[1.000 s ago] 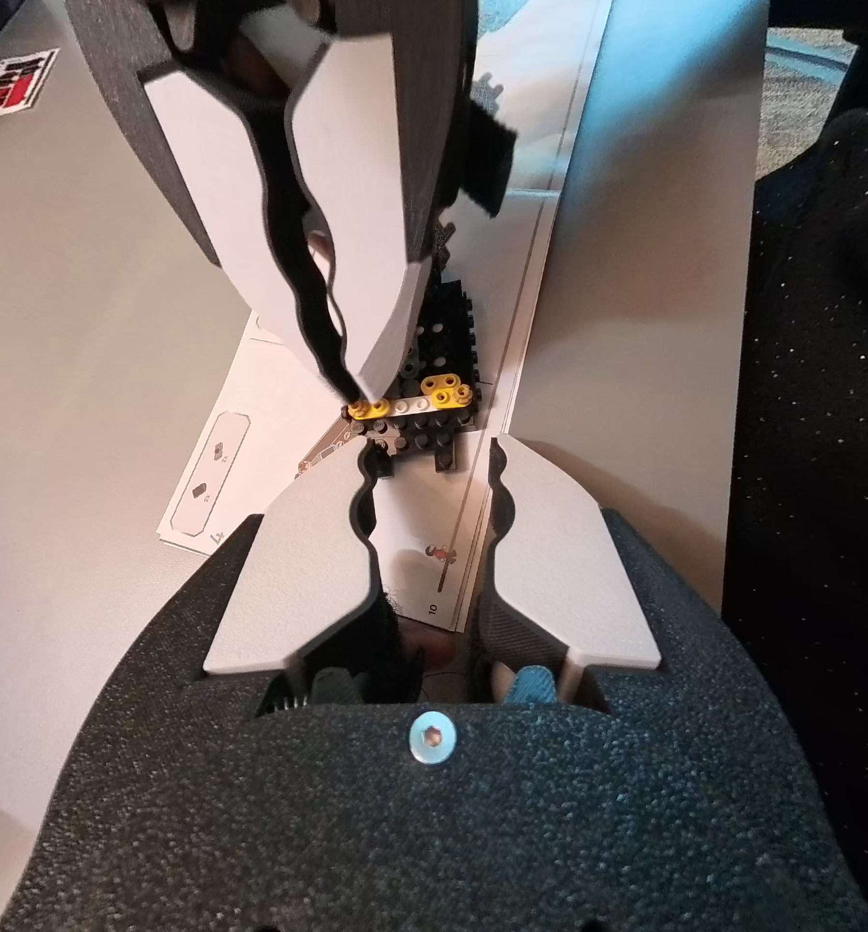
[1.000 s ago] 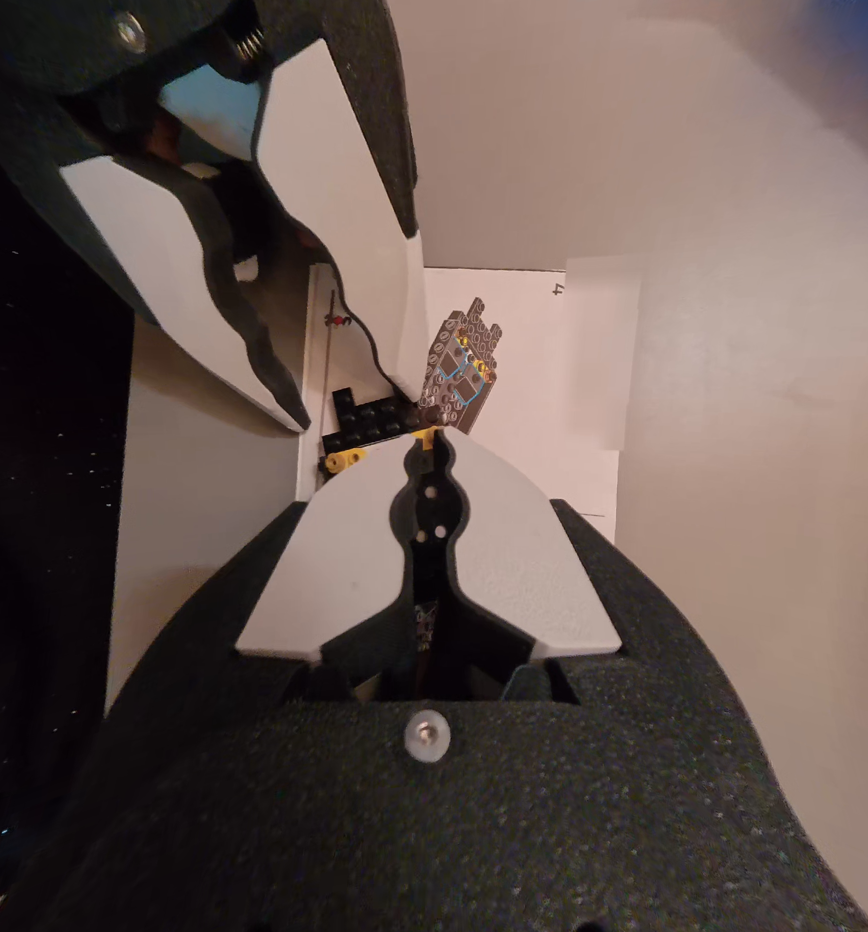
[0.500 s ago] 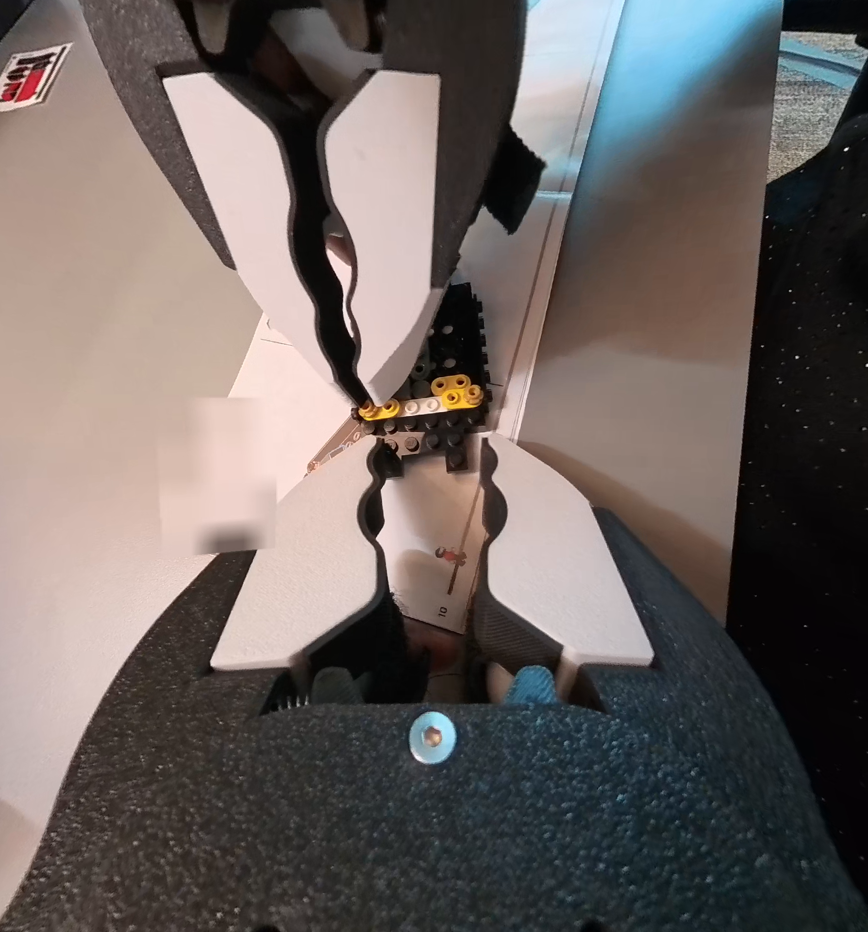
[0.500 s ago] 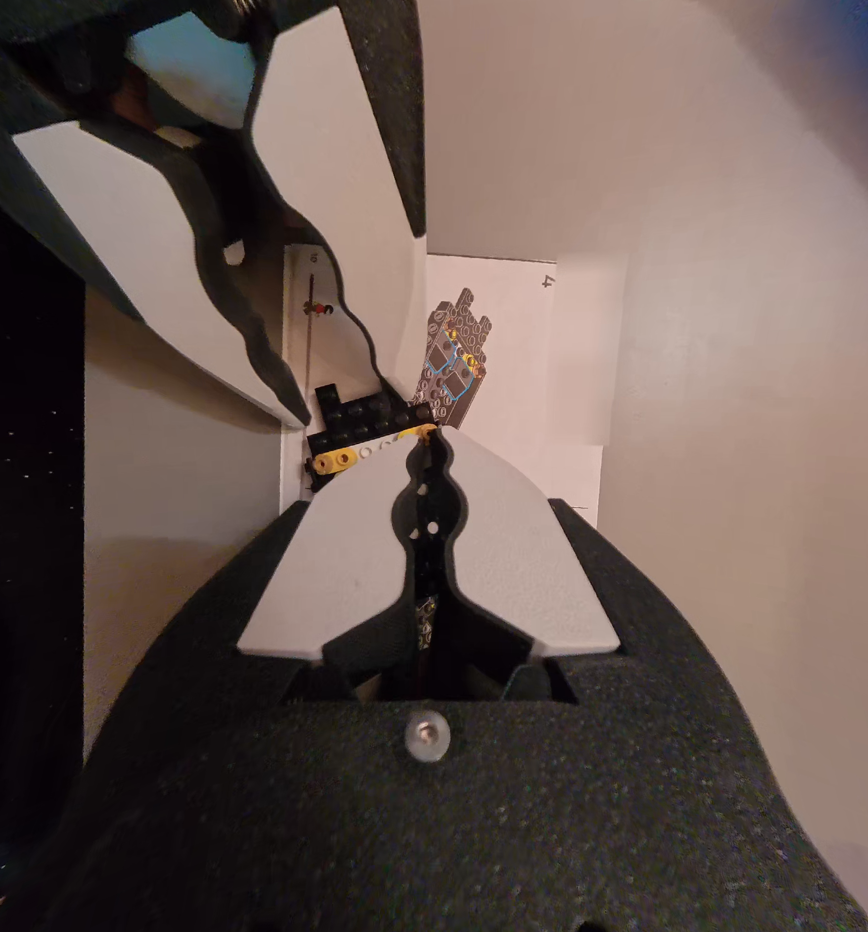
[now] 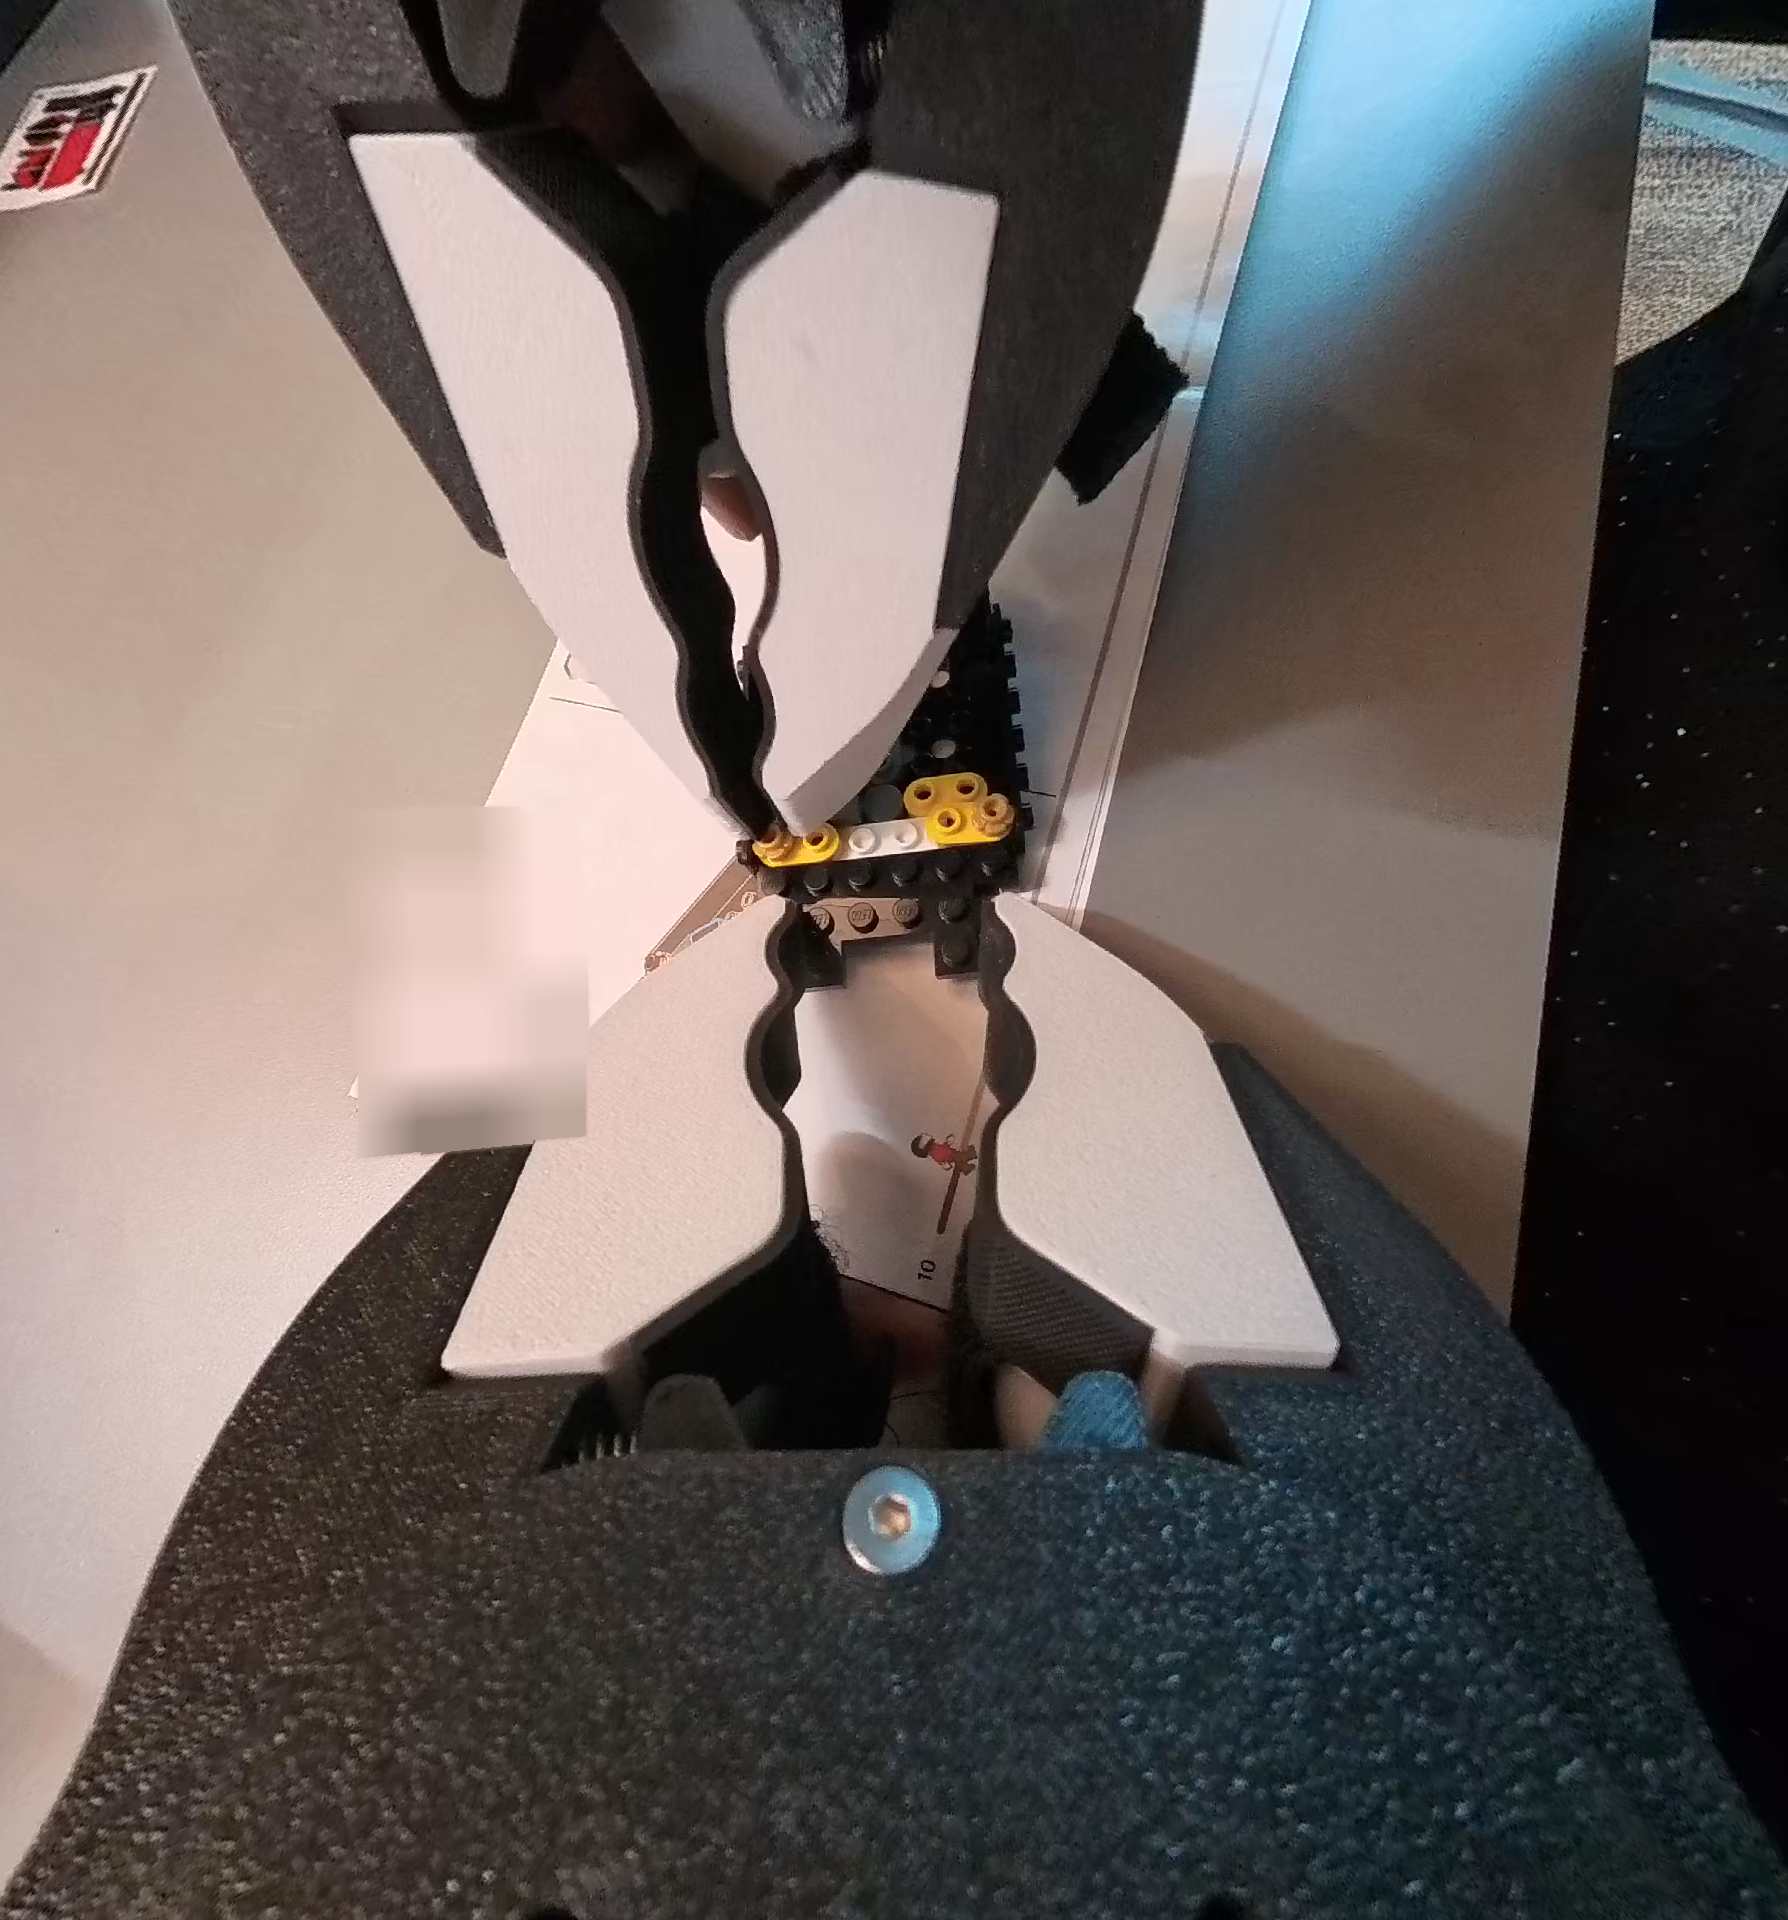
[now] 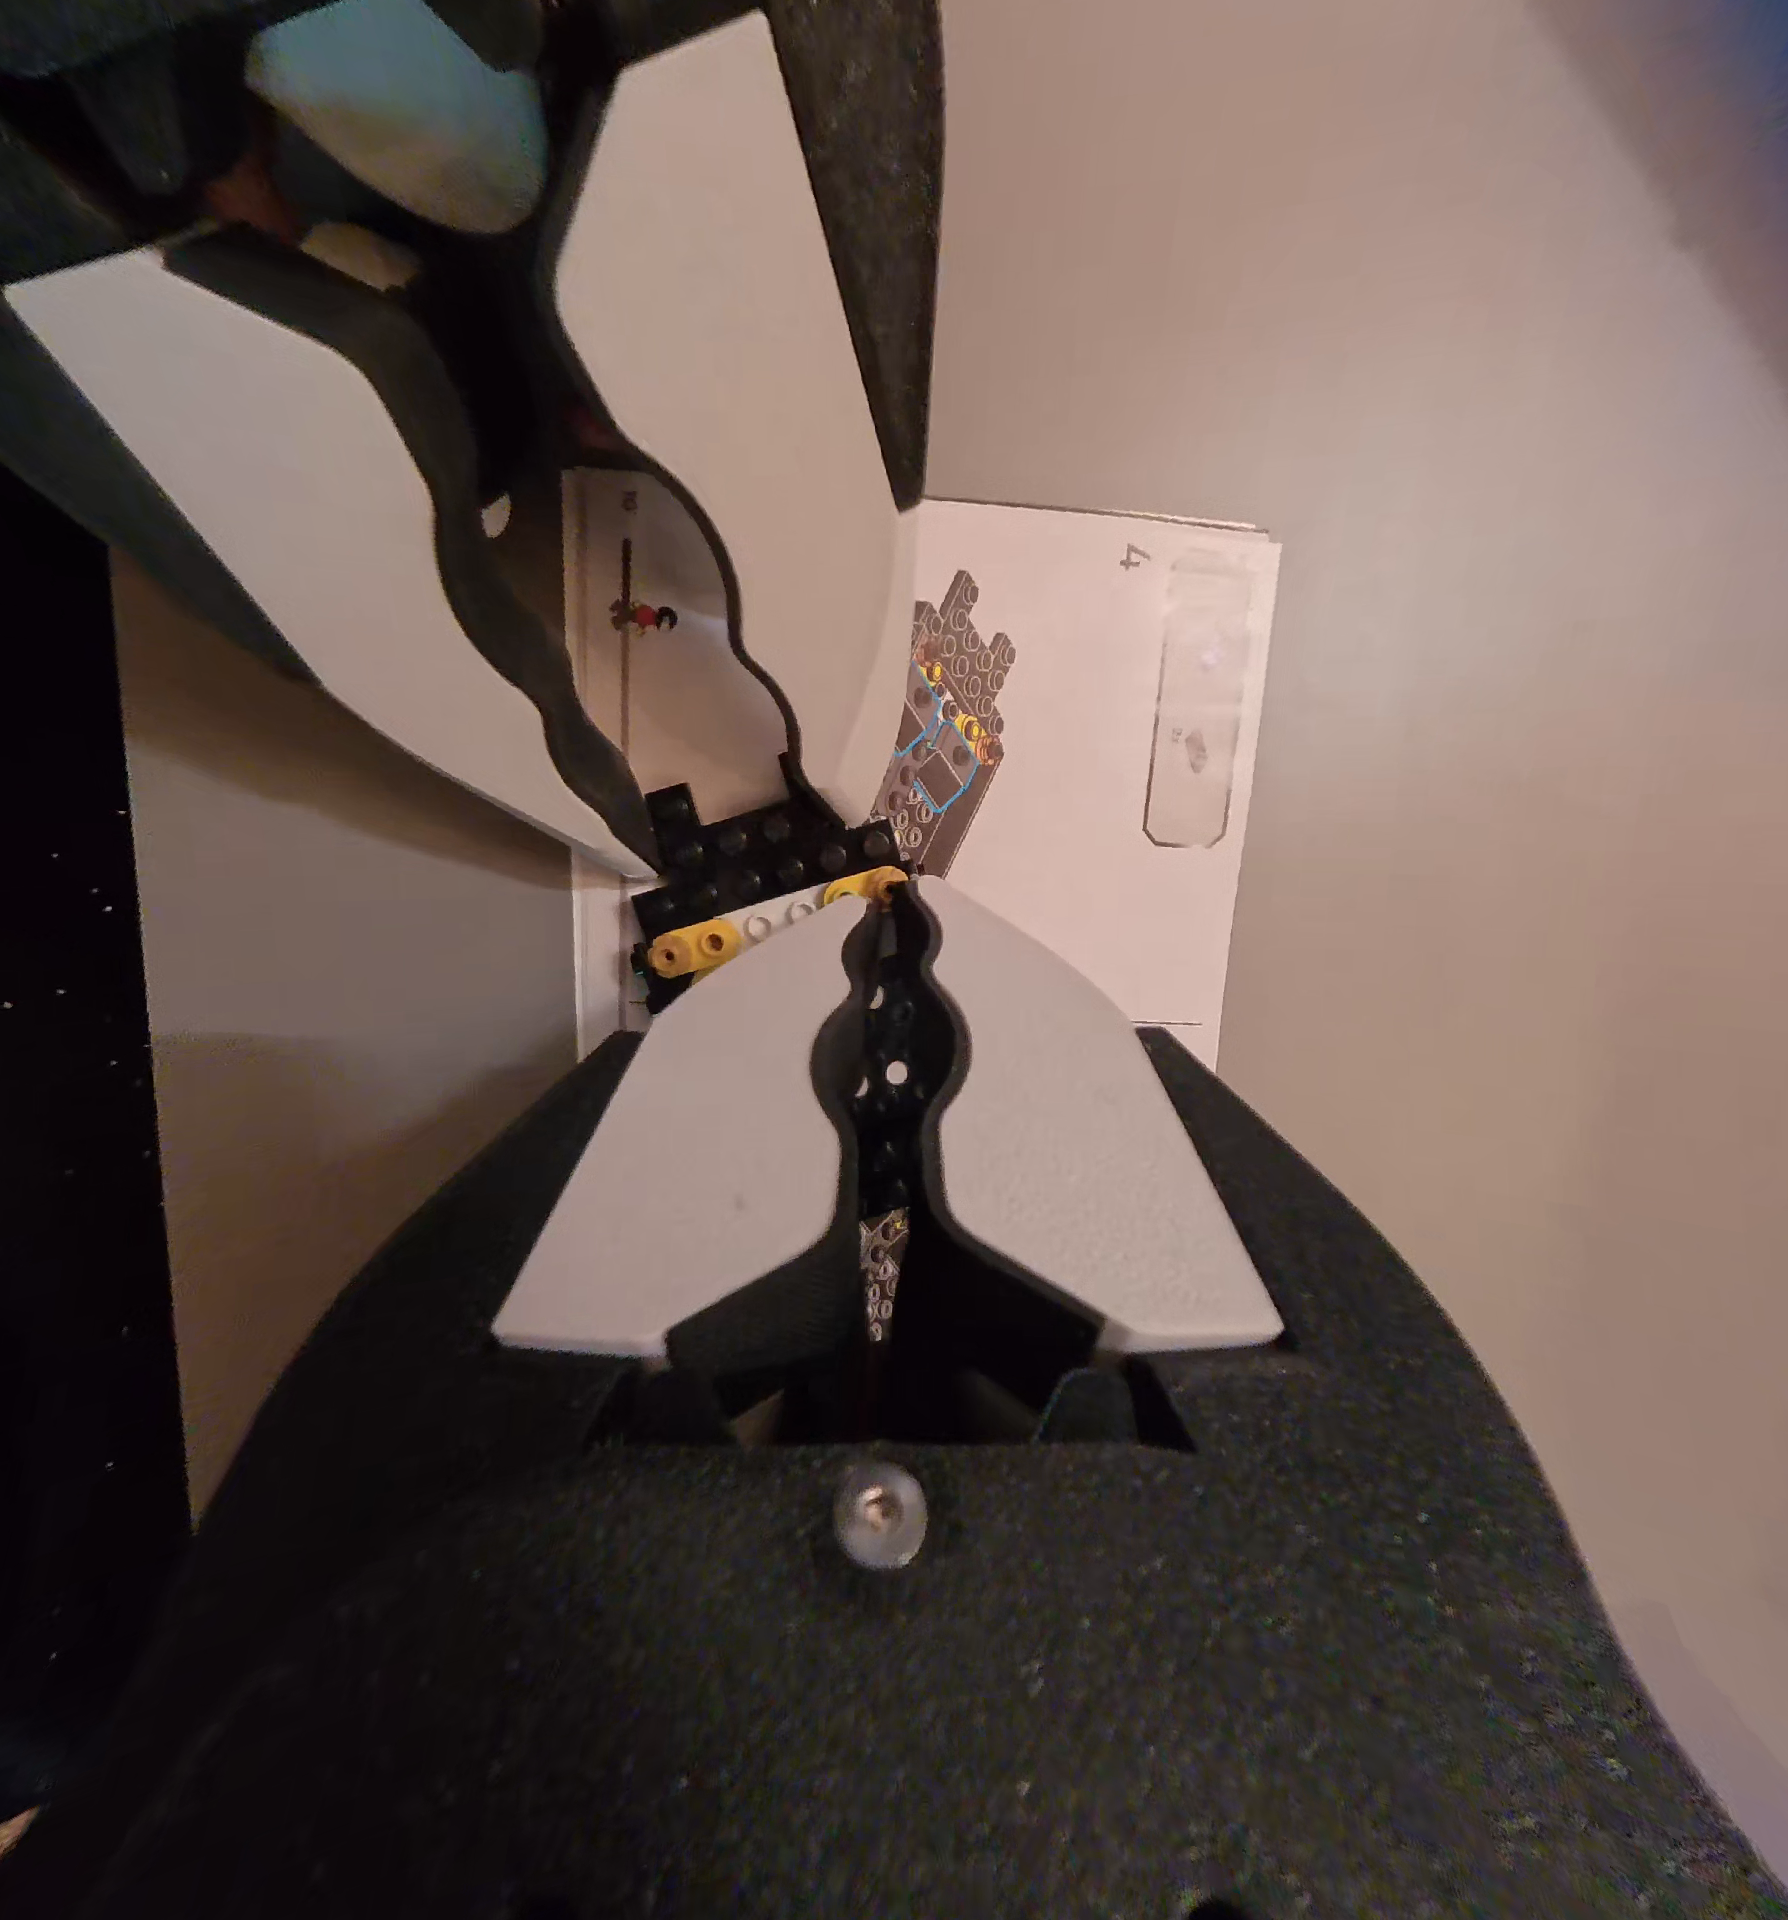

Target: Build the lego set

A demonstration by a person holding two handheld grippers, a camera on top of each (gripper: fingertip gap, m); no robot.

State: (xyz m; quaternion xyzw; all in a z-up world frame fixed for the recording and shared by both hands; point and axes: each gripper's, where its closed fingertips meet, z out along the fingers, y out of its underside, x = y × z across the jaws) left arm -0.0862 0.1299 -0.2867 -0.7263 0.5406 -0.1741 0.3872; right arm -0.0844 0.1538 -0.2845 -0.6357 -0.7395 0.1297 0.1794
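Right tool (image 5: 762,821) nearer, pinching one yellow plate (image 5: 794,847), left tool (image 5: 890,914) gripping one black base (image 5: 895,883).

rear of the black studded lego assembly (image 5: 895,883) hidden behind the white-padded right tongs (image 5: 762,826); in the right wrist view, its middle covered by the same tongs (image 6: 895,899), glimpsed only through the narrow slit. printed white paper instruction sheet (image 6: 1077,790) partly masked by the white-padded left tongs (image 6: 724,821). red-and-black sticker (image 5: 64,140) on the pale tabletop (image 5: 194,623) too blurred to make out. whether anything is pinched at the right tongs' tips: unclear.
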